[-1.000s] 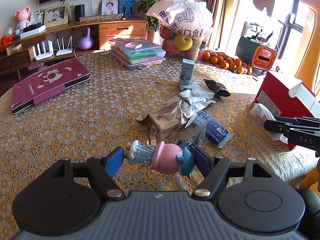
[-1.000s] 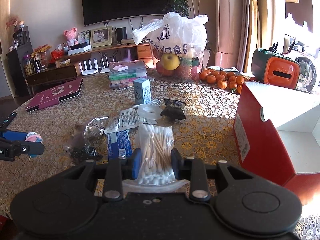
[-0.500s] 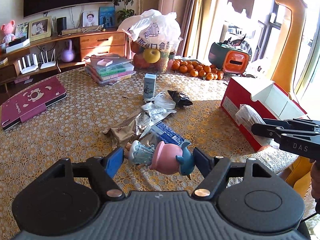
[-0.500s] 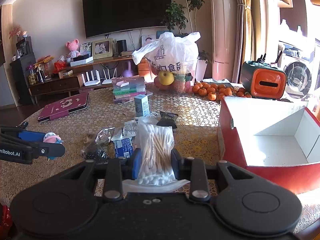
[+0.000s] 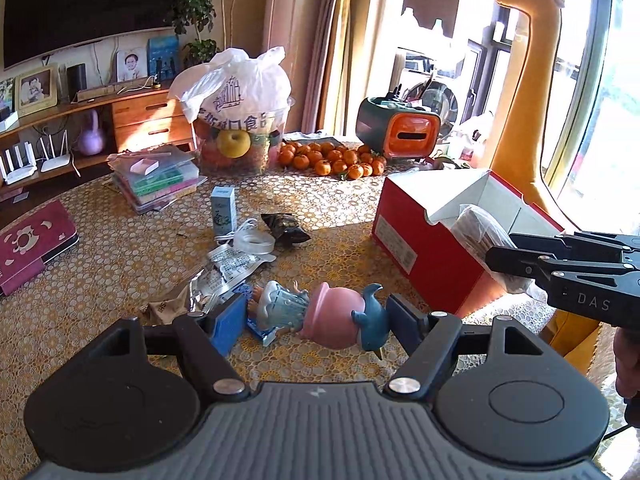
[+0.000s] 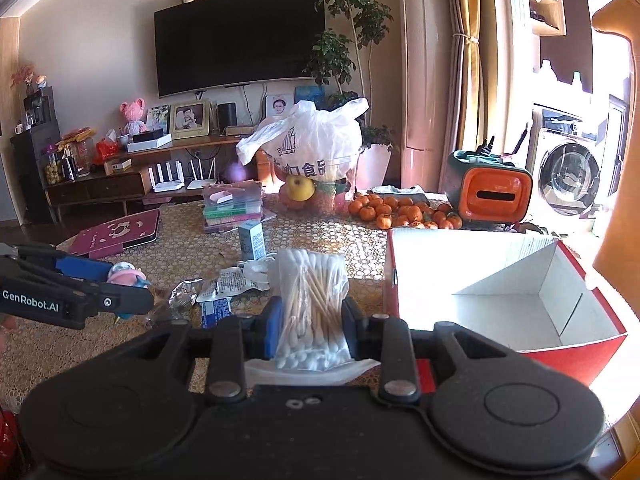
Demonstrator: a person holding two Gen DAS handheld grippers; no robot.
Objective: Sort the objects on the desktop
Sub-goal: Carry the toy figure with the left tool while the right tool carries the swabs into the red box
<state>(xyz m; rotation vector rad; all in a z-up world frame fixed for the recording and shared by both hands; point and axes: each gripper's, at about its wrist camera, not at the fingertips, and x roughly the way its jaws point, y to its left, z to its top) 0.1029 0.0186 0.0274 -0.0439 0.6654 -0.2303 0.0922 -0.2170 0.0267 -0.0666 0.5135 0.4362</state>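
We hold two things above the table (image 5: 100, 248), whose yellow lace-pattern cloth shows a regular round mesh. Our left gripper (image 5: 318, 316) is clenched on one glossy plastic figurine (image 5: 320, 314), lying sideways between the blue pads: pale blue pleated skirt, rounded pink body, dark blue fin-shaped piece. Our right gripper (image 6: 308, 316) is clamped on one clear crinkly bag of cotton swabs (image 6: 312, 304), wooden sticks with white tips, standing upright between the jaws, just left of the box. The one red cardboard box (image 6: 508, 292) stands open with a plain white inside, its near wall close to the swabs. On the cloth lie one small pale blue carton (image 5: 223, 210), one black packet (image 5: 285, 229), crumpled foil wrappers (image 5: 192, 296) and a heap of small oranges (image 5: 332, 158), too many to count surely. The side of the left tool reads "GenRobot.AI"; the right tool reads "DAS".
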